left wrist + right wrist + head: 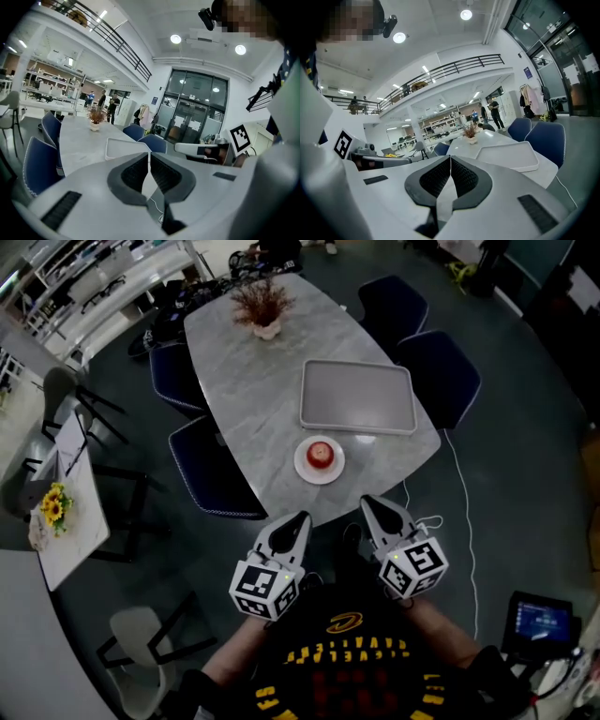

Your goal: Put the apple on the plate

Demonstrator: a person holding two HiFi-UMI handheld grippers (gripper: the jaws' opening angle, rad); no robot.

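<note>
Apple (pixel 321 454) sits on the plate (pixel 305 468) near the table's (pixel 253 381) near edge, just short of the tray (pixel 357 397). Your left gripper (pixel 300 518) and right gripper (pixel 367 502) hang off the table, jaws of each pressed together, empty.

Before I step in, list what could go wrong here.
1. The apple already sits on the plate, close to the near edge of the table. A careless reach could nudge the plate off.
2. The left tool and the right tool are both shut and empty. Pressed shut against the round apple, they would likely roll it away.
3. A white cable trails over the floor at the table's right and could catch a foot.
</note>
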